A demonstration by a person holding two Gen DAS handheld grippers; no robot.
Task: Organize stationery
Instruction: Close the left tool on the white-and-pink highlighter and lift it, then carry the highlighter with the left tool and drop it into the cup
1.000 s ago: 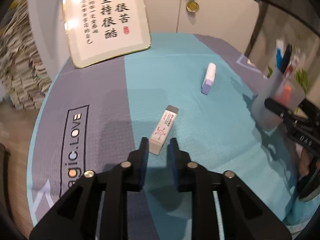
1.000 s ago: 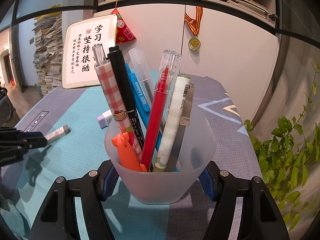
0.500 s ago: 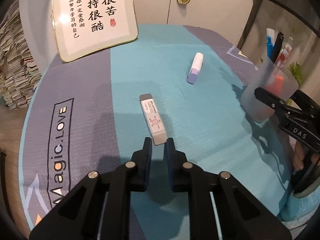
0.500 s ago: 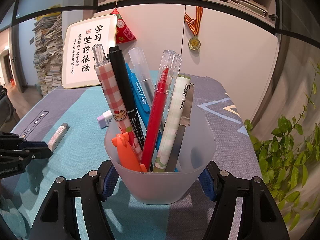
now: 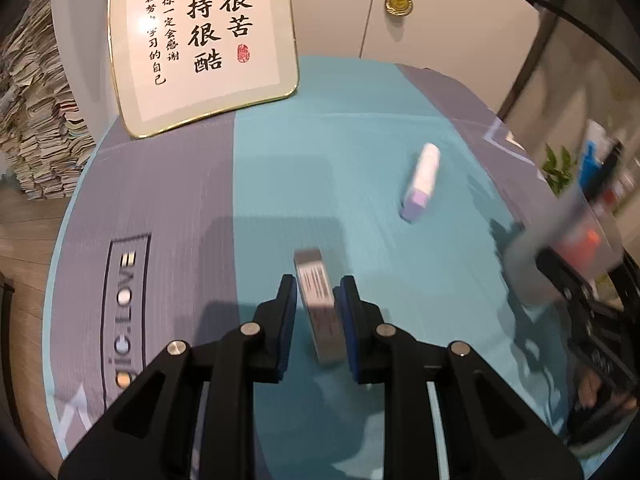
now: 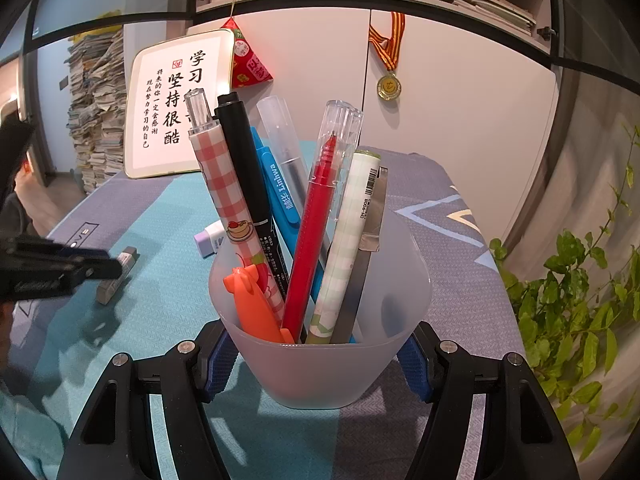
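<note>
A grey-and-white eraser (image 5: 320, 312) stands on its long edge on the teal mat, between the fingers of my left gripper (image 5: 317, 280). Those jaws are opening, and a thin gap shows beside the left pad. From the right wrist view the same eraser (image 6: 116, 276) rests on the mat under my left gripper (image 6: 86, 270). My right gripper (image 6: 318, 356) is shut on a frosted pen cup (image 6: 400, 280) that holds several pens. In the left wrist view the cup (image 5: 560, 240) is a blur at the right. A purple-and-white eraser (image 5: 420, 184) lies further back.
A framed calligraphy board (image 5: 200, 40) leans on the white cabinet at the back of the mat. A medal (image 6: 389, 86) hangs on the cabinet door. Stacked papers (image 5: 36, 120) rise at the left, past the table edge. A leafy plant (image 6: 580, 300) stands at the right.
My left gripper moved forward over the grey eraser, which had lain flat ahead of its tips. The eraser swung round and now stands on edge between the fingers. The right gripper and cup stayed still.
</note>
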